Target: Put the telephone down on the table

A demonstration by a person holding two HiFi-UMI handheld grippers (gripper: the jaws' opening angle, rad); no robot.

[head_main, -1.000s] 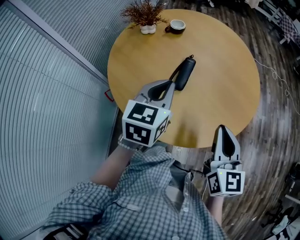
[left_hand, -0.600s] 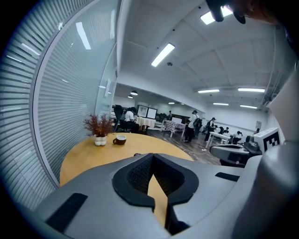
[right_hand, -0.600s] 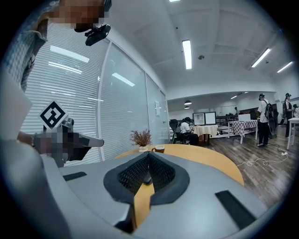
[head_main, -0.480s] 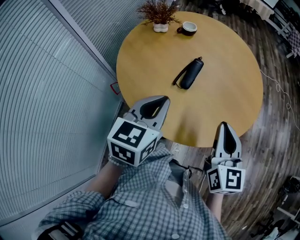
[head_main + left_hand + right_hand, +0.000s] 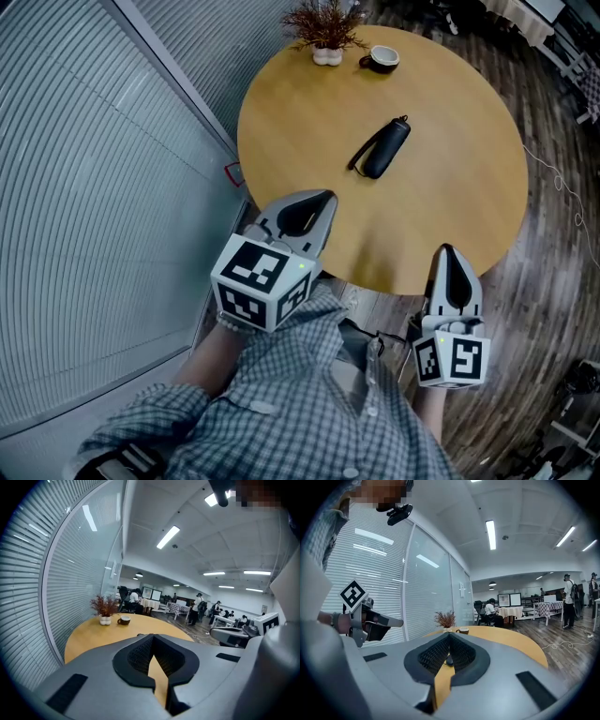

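Observation:
The telephone [image 5: 382,148], a black handset with a short aerial, lies flat on the round wooden table [image 5: 450,112], near its middle. My left gripper [image 5: 321,200] hovers at the table's near edge, well short of the handset, shut with nothing in it. In the left gripper view its jaws [image 5: 152,641] meet at the tips. My right gripper [image 5: 447,251] hangs just off the near right edge, shut and empty. Through the slit under its closed tips [image 5: 449,638], the dark telephone [image 5: 449,660] shows on the tabletop. The left gripper [image 5: 370,620] appears there too, at the left.
A small pot of dried reddish plants [image 5: 325,28] and a dark cup on a saucer [image 5: 382,59] stand at the table's far edge. A glass wall with blinds [image 5: 112,187] runs along the left. A cable [image 5: 553,169] lies on the wooden floor at right.
My left gripper has drawn back from beside the telephone to the table's near edge, shut and empty. The telephone stays on the table. The right gripper has hardly moved.

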